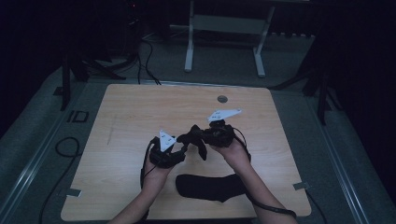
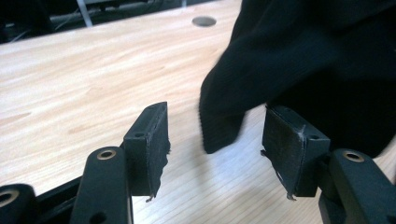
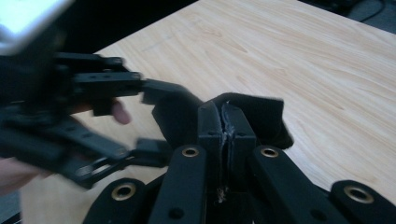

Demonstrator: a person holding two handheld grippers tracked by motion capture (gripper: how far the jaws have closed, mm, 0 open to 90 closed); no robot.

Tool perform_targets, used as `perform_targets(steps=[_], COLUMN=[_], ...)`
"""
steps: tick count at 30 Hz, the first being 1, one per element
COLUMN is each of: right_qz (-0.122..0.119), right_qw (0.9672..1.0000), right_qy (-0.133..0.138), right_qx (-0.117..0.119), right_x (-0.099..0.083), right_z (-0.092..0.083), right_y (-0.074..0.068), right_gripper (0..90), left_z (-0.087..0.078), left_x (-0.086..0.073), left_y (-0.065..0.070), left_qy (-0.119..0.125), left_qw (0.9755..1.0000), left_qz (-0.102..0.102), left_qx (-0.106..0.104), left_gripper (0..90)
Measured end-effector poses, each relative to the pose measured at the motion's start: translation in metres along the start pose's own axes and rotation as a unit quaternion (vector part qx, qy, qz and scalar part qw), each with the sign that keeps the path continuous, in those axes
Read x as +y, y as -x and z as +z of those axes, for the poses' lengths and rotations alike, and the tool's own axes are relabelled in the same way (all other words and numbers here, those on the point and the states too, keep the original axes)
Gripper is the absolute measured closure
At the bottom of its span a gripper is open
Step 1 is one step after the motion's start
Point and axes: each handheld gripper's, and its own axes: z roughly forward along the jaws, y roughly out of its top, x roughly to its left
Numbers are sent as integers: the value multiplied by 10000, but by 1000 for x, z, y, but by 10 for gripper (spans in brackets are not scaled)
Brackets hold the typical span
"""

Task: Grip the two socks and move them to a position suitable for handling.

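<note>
A black sock (image 3: 261, 116) is clamped by the right gripper (image 3: 226, 122); the left gripper (image 2: 215, 144) is held half open beside it, gripping nothing.

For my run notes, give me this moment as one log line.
right gripper: shut on sock | left gripper: open at sock's hanging end | second sock: flat on table

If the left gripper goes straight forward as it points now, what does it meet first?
Most likely the black sock hanging just ahead of the open left gripper; its lower edge dangles between the jaws' line, though depth is uncertain.
</note>
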Motion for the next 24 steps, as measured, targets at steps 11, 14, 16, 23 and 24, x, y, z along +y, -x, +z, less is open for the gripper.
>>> perform_targets(steps=[11, 14, 16, 23, 24], right_qz=[-68, -127, -177, -118, -113], right_qw=[9995, 9995, 9995, 9993, 9992], right_qy=[61, 18, -46, -152, -188], right_qx=[295, 302, 249, 327, 333], right_x=[3, -4, -10, -24, -24], right_z=[-5, -5, -4, -2, -3], right_y=[-10, -15, -17, -13, -12], right_gripper=[871, 870, 869, 792, 715], left_z=[0, -2, -3, -9, -9], left_x=[4, 11, 14, 22, 23], left_y=[-9, -15, -18, -19, -19], left_qy=[245, 296, 314, 442, 439], left_qw=[9996, 9995, 9994, 9989, 9989], left_qz=[-133, -63, -34, 82, 116], left_qx=[-4, 86, 123, 148, 139], left_gripper=[869, 879, 880, 884, 884])
